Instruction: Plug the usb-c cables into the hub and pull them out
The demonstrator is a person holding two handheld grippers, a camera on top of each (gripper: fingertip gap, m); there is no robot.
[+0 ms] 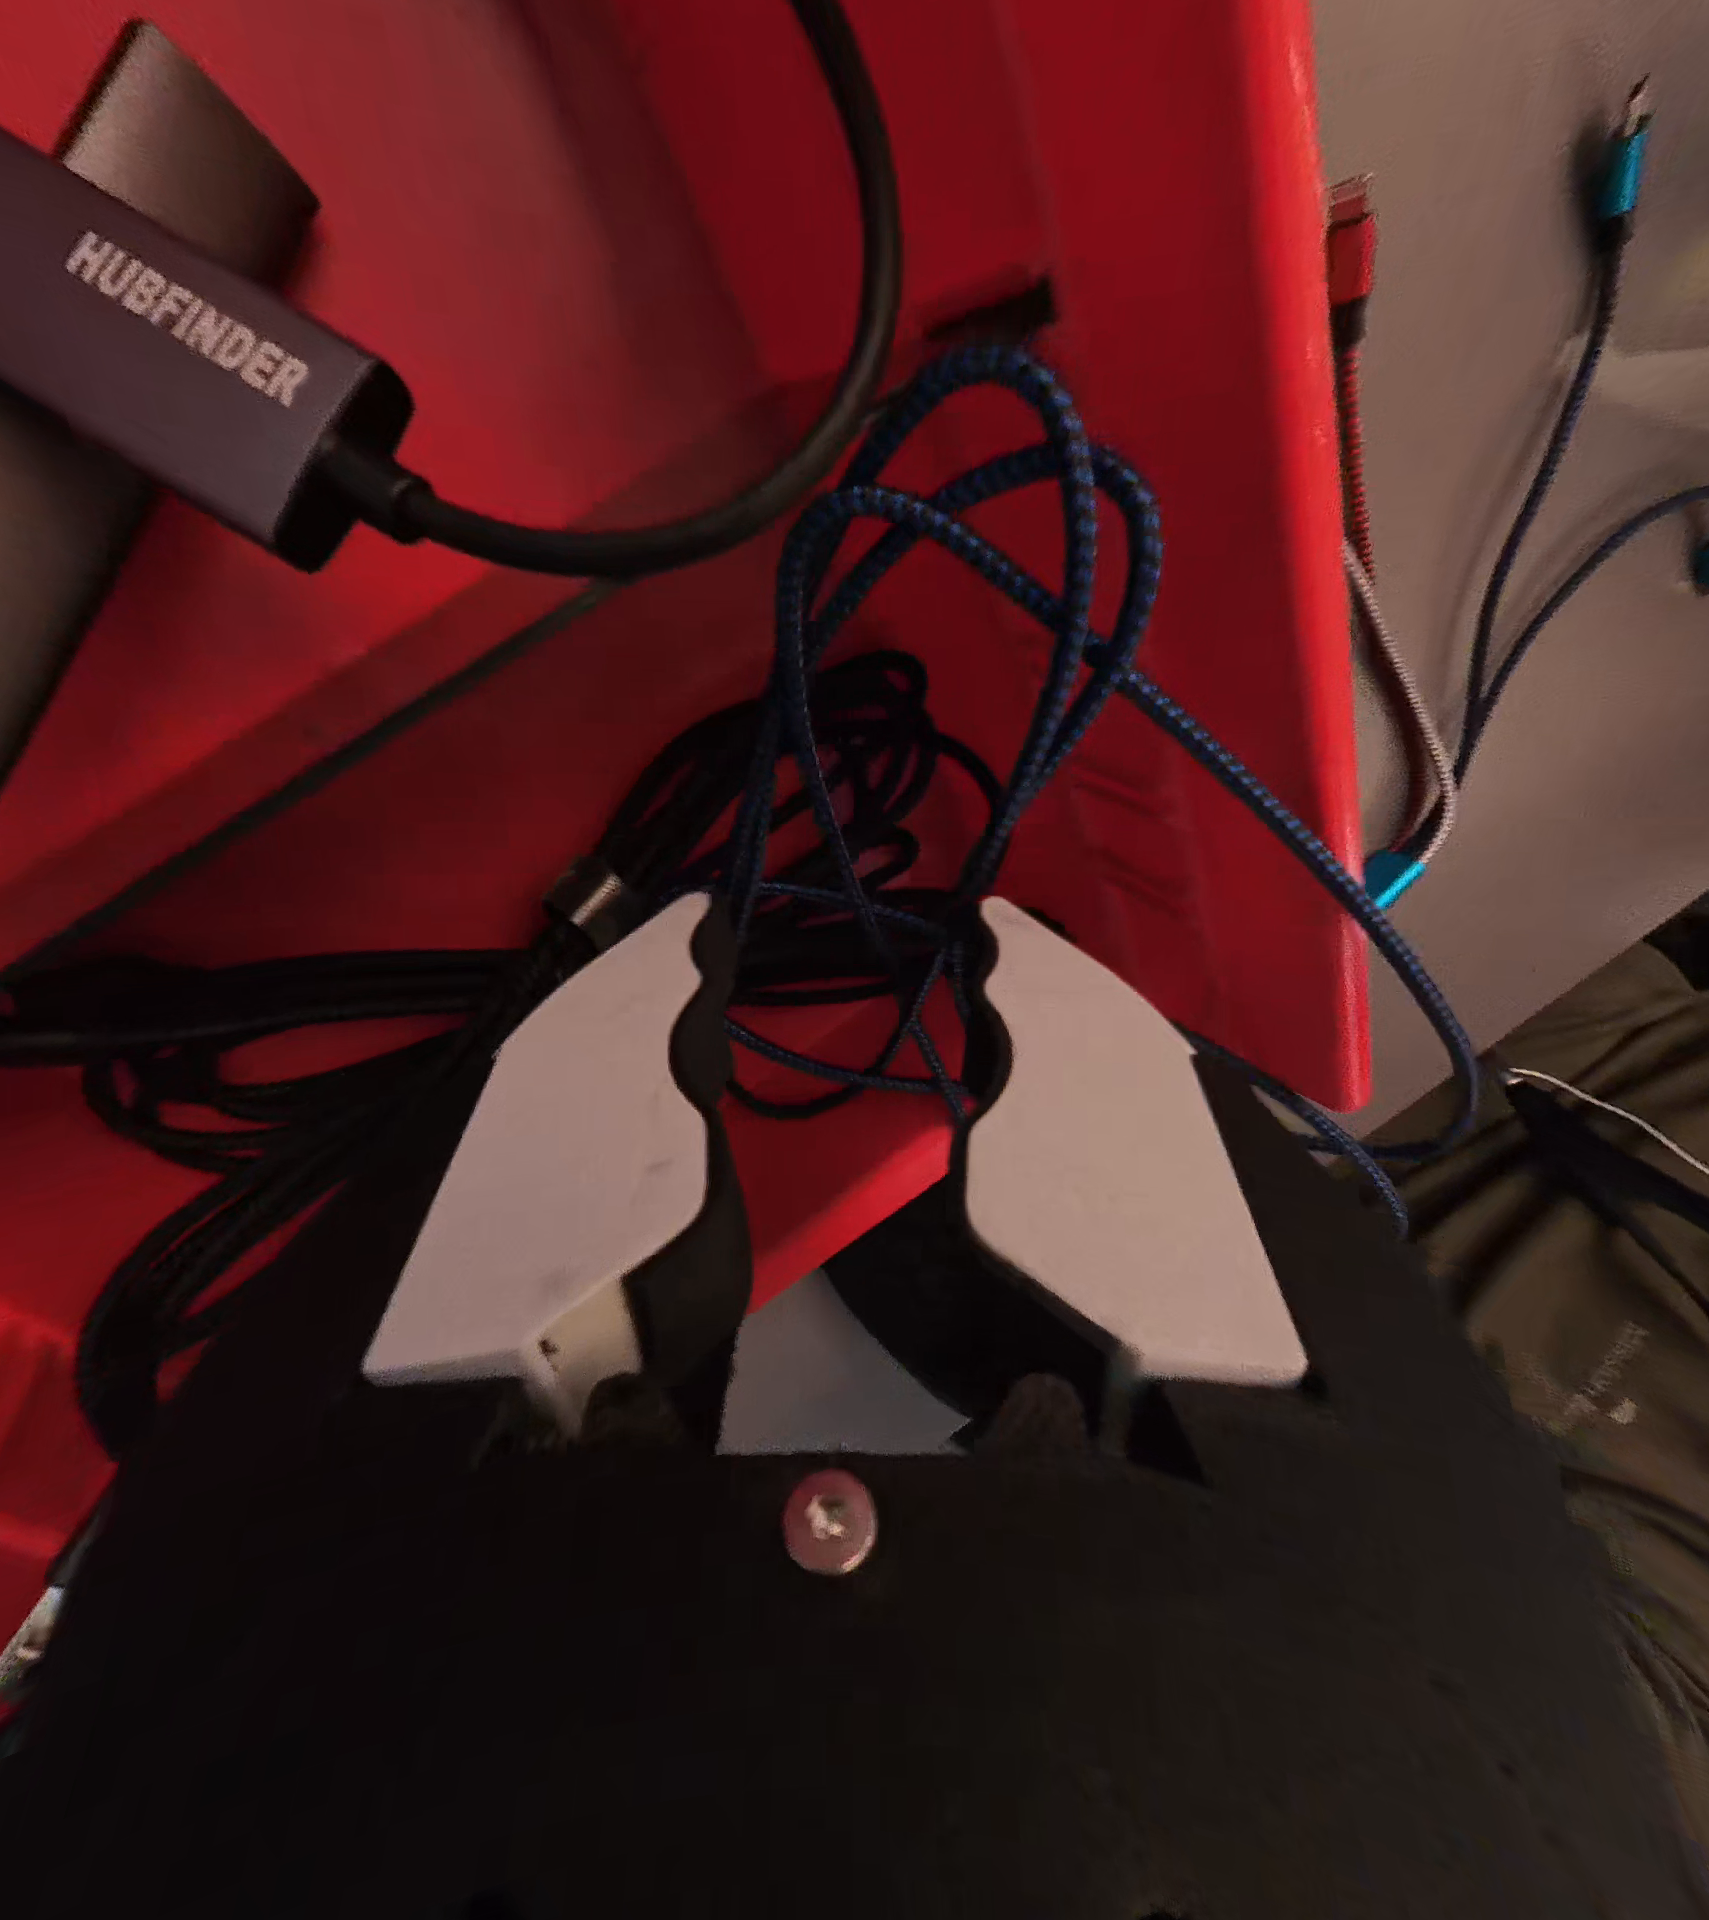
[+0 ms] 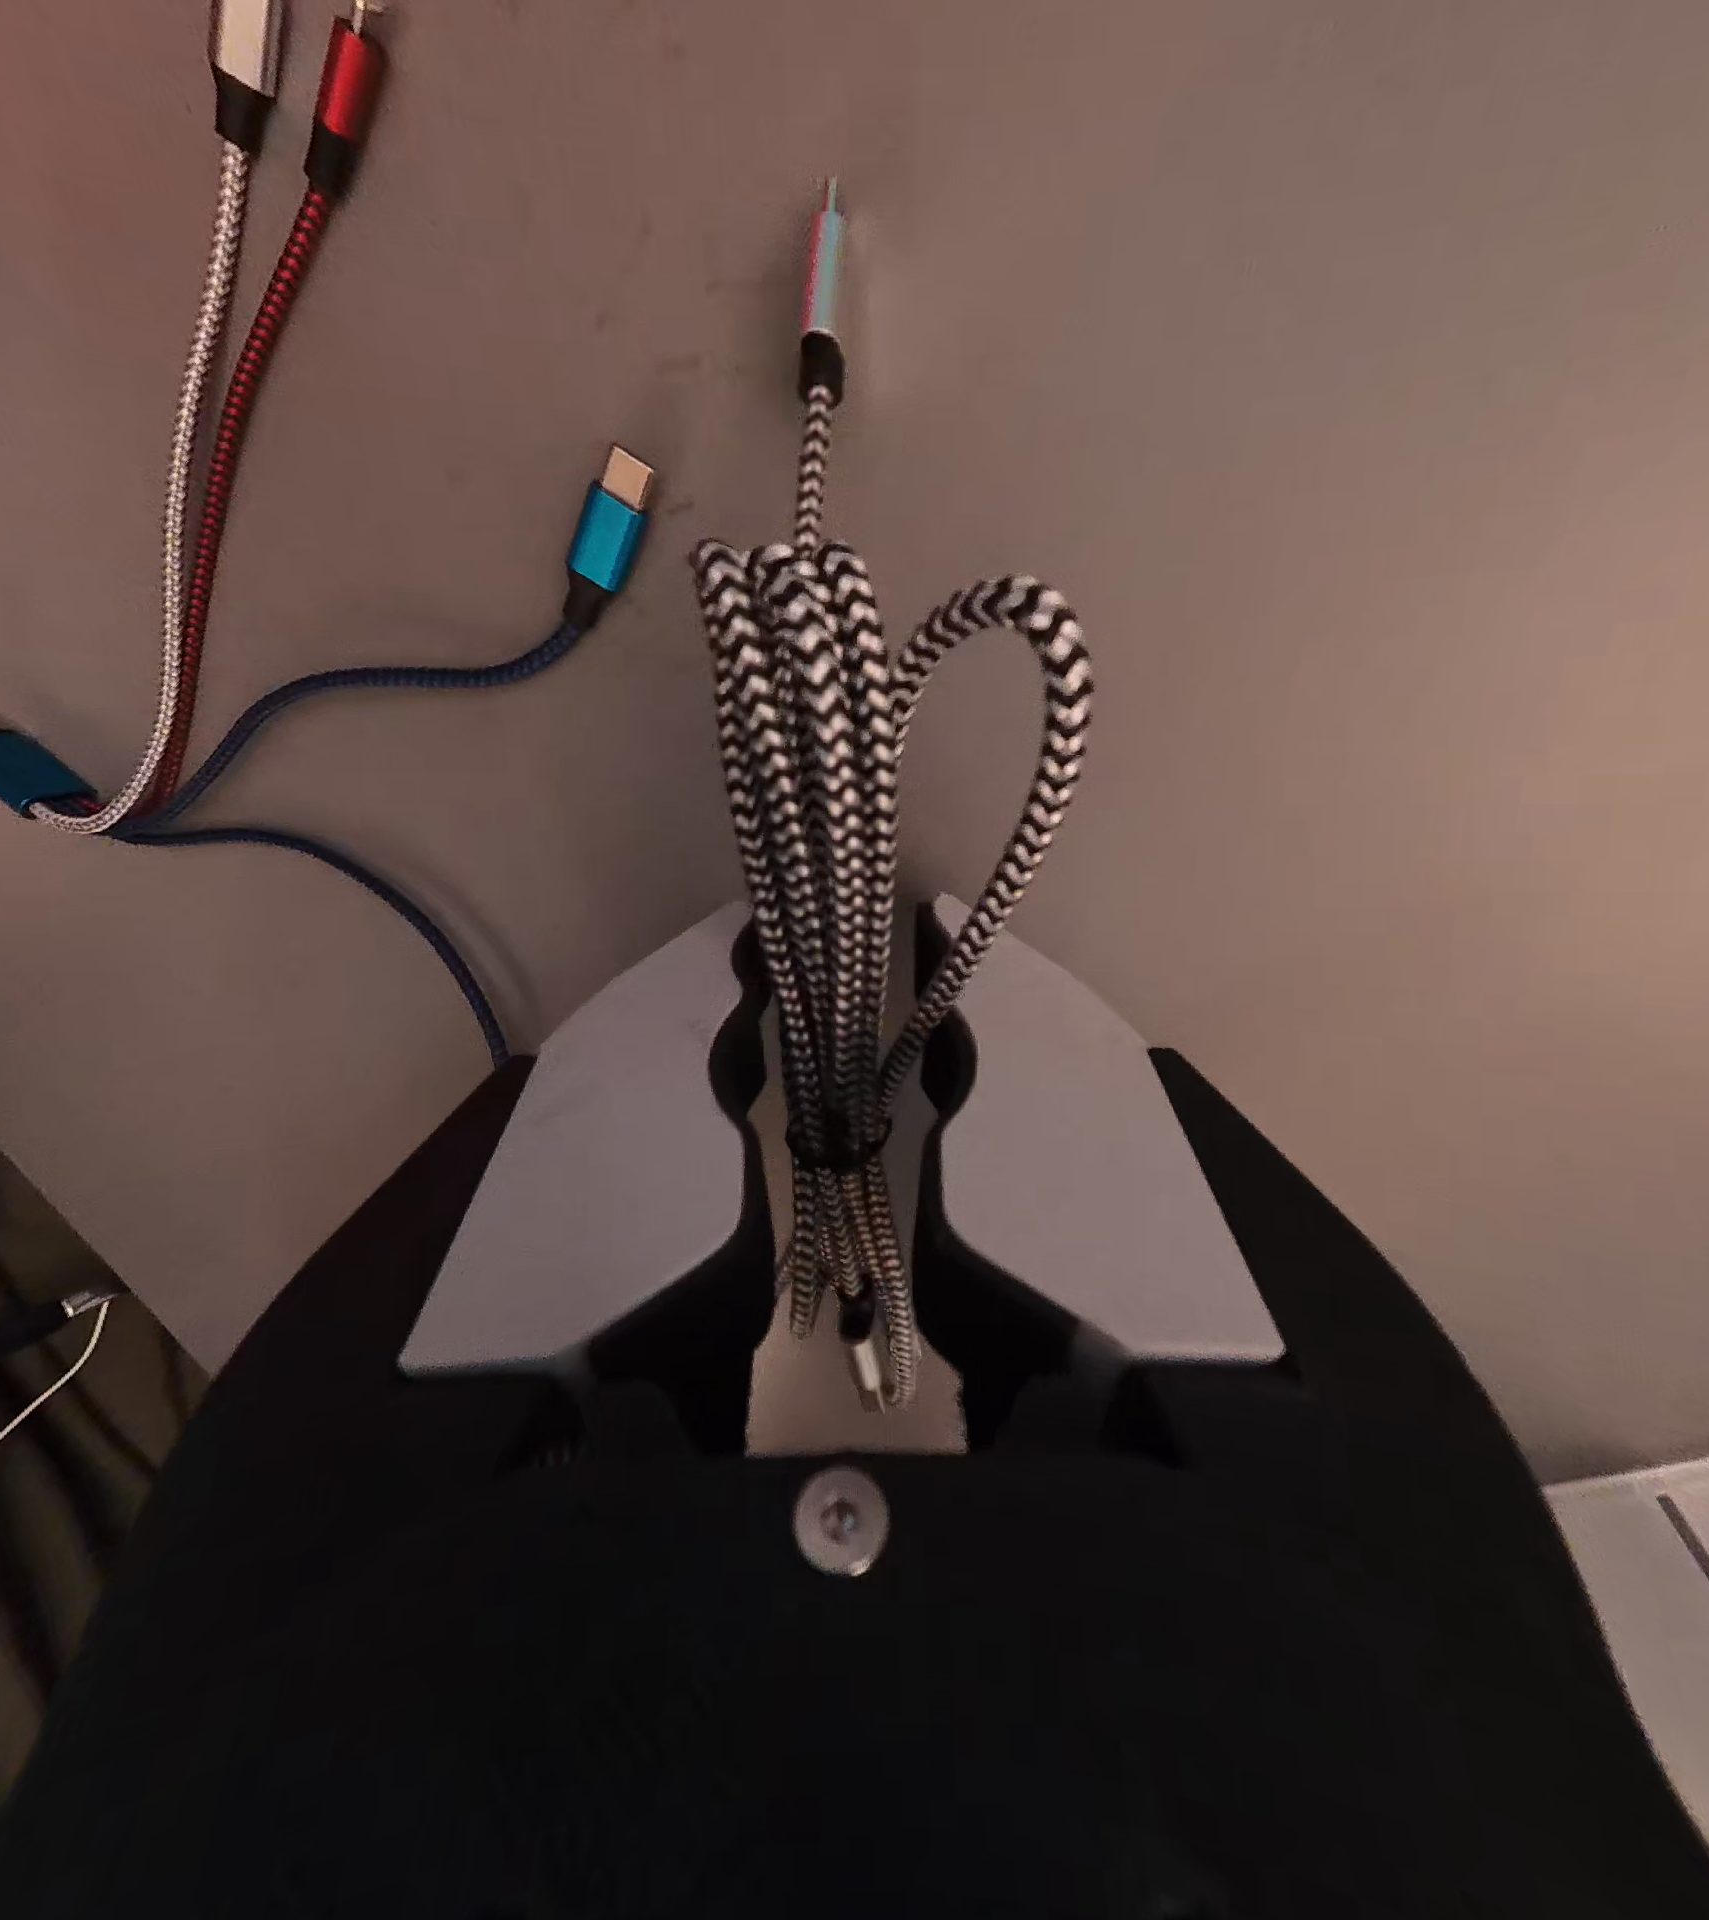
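R gripper (image 2: pixel 842 997) clamping on bundled b/w braided cable (image 2: pixel 819 790), just right of blue usb-c plug (image 2: pixel 611 525). L gripper (image 1: pixel 845 997) hanging part-open over blue cable (image 1: pixel 985 582), gripping nothing, near hub (image 1: pixel 133 322).

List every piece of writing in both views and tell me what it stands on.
Grey hub, left wrist view: one line of pale capital lettering along its top face, legible; I do not copy it out.
Olive fabric, lower right of the left wrist view: faint small print, too blurred to read.
Right wrist view: no writing on the black-and-white cable bundle or the table.
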